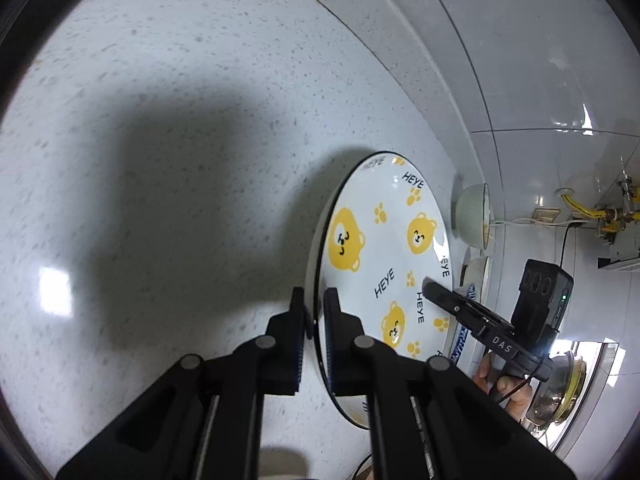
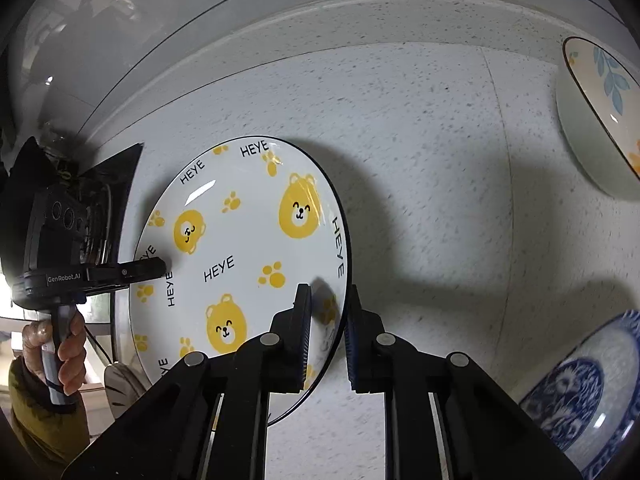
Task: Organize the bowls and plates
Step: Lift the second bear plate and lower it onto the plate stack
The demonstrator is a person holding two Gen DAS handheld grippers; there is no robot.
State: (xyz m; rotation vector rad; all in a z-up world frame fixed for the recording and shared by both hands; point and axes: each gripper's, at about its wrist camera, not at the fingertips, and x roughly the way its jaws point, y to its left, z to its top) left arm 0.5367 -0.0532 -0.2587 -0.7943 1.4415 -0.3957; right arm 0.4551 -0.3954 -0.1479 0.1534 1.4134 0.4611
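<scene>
The left gripper (image 1: 314, 312) is pinching the near rim of the bear plate (image 1: 380, 248), one finger on top and one beneath. The right gripper (image 2: 328, 320) is clamping the opposite rim the same way, so the plate is sitting between both tools over the speckled counter (image 1: 180, 100). Beyond the right gripper, a pale green bowl (image 2: 592, 140) is lying to its right, and a blue patterned plate (image 2: 592, 392) is sitting nearer on that side.
</scene>
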